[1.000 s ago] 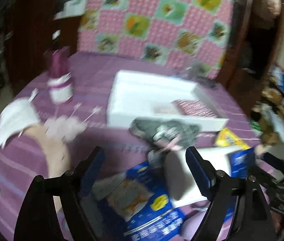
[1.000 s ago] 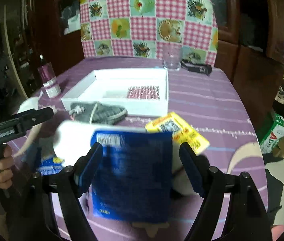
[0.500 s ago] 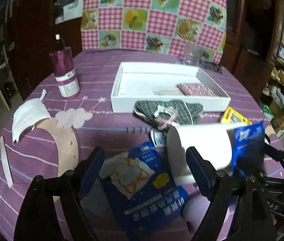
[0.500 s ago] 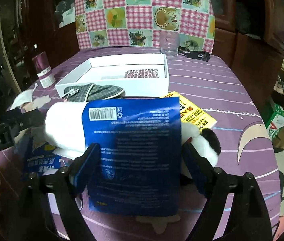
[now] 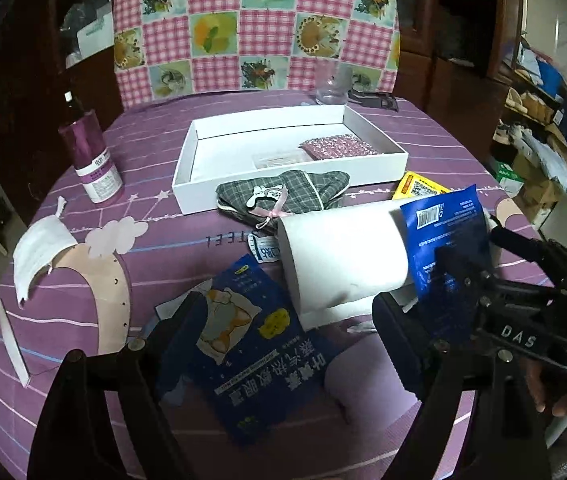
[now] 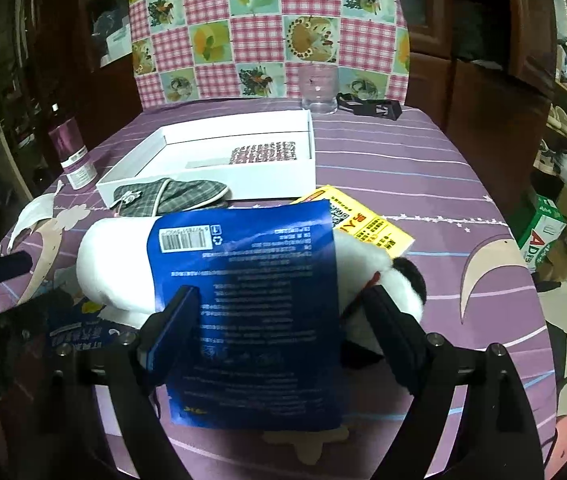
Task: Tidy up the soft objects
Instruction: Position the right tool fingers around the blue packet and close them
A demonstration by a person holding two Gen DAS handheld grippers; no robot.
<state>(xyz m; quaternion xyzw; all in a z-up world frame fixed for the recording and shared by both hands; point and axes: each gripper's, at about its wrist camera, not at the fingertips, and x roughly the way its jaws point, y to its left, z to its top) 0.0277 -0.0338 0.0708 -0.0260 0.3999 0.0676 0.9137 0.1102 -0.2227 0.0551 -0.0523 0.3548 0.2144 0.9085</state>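
Bench: the round bench under a purple patterned cloth (image 5: 423, 148) carried everything, so the sorting could be done within reach of both hands.
Box: the shallow white rectangular cardboard box (image 5: 283, 194) sat open at mid-bench, most likely as the collecting place; a pink-and-white patterned fabric piece (image 5: 337, 147) already lay flat inside at its right end.
Plush toy: the white plush toy with a black tip (image 6: 123, 256) lay on its side in front of the box, outside it, probably waiting its turn.
Held packet: the dark blue foil packet with a barcode (image 6: 251, 304) stood on end above the plush, its printed back to the right camera, lifted clear of the bench, apparently for carrying.
Second packet: a dark blue foil packet printed with a cartoon figure (image 5: 251, 340) lay flat on the cloth under the left tool.
Pouch: the grey checked fabric pouch with a pink bow (image 5: 283, 196) rested against the box's front wall, not yet inside.
Right hand-held gripper (image 6: 283, 320): the packet hung between its fingers; whether they pinched it I cannot tell.
Left hand-held gripper (image 5: 287, 320): spread wide, holding nothing, hovering over the flat packet, seemingly ready to take it.
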